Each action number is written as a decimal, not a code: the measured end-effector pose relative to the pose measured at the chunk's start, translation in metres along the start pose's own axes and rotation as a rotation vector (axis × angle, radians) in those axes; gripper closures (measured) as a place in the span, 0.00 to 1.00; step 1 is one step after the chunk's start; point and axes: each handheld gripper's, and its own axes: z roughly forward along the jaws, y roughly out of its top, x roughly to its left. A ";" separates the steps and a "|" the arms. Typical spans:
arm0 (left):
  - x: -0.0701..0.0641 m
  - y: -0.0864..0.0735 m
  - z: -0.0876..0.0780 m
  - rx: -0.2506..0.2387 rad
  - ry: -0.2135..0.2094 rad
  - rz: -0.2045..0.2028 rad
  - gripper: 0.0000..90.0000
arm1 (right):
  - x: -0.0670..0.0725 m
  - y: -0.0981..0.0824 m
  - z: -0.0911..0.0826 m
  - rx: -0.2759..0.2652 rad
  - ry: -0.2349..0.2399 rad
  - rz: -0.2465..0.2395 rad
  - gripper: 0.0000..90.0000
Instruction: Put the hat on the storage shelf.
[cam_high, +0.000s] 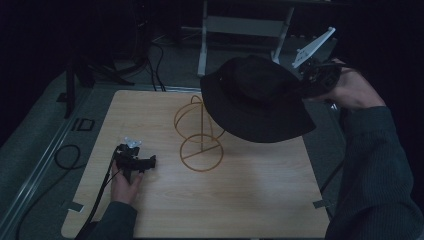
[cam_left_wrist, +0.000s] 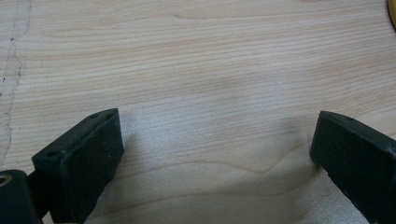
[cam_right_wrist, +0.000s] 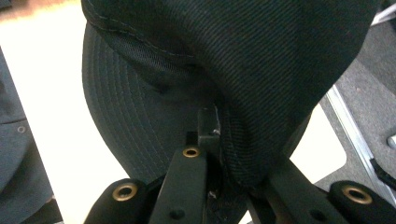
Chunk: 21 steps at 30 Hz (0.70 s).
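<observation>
Resting at the lower left of the high view, my left claw (cam_high: 150, 162) lies on the table (cam_high: 260, 200) with its jaws spread wide and nothing between them; its own camera looks down at bare wood grain between the two black jaws. It is well apart from the work, so it cannot steady anything if the stand shifts.

Toward the middle of that view stands the gold wire hat stand (cam_high: 200, 132), a round ring base on the table and a looped top. It looks light, and I judge a knock from the brim could tip it or push it across the wood.

Right of it and above, the black hat (cam_high: 255, 100) hangs in the air, its brim overlapping the stand's top in the picture. My right claw (cam_high: 306, 84) at the upper right is clamped on the hat's edge; in the right gripper view the jaws pinch folded fabric (cam_right_wrist: 224, 140) near the brim seam. The hold is on one side only, so the hat sags, and I think it could slip free or land crooked on the loop.

Whether the brim touches the wire I cannot tell, since the hat covers the stand's upper right part. The room beyond the table is dark, and my right jaw tips are buried in cloth.
</observation>
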 end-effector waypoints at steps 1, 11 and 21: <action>0.000 0.000 0.000 0.000 0.000 0.000 0.03 | 0.000 0.001 0.000 -0.003 0.002 -0.003 0.98; -0.001 0.000 0.000 0.000 -0.006 0.002 0.03 | 0.005 0.014 0.006 -0.011 0.015 -0.034 0.98; -0.001 0.000 0.000 0.000 -0.006 0.002 0.03 | 0.012 0.038 0.026 -0.003 0.042 -0.075 0.98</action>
